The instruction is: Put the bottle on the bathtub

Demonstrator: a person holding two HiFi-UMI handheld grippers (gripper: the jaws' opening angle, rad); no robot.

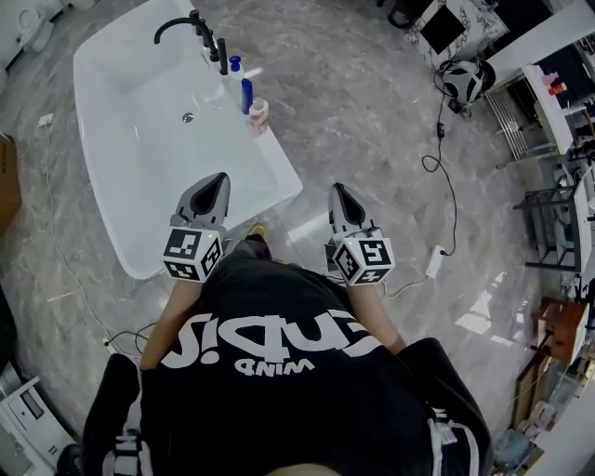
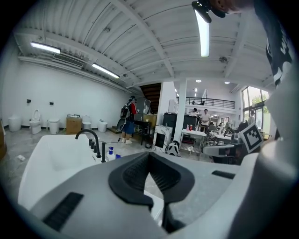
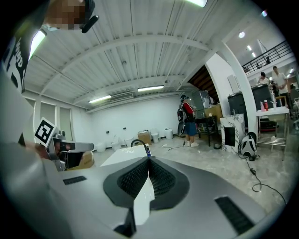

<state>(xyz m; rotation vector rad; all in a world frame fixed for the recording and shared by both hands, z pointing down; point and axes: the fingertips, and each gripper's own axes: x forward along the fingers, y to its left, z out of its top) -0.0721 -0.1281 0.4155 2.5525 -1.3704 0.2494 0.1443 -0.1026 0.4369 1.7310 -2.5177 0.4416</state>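
A white bathtub with a black faucet fills the upper left of the head view. On its right rim stand a white bottle with a blue cap, a blue bottle and a pinkish bottle. My left gripper hangs over the tub's near corner, jaws shut and empty. Over the floor beside the tub, my right gripper is also shut and empty. The left gripper view shows its jaws closed, with the bathtub and white bottle ahead. The right gripper points toward the bathtub.
Grey marble floor surrounds the tub. A cable and power strip lie at right; a helmet-like object and metal racks stand further right. A cardboard box sits at the left edge. A person with a backpack stands far off.
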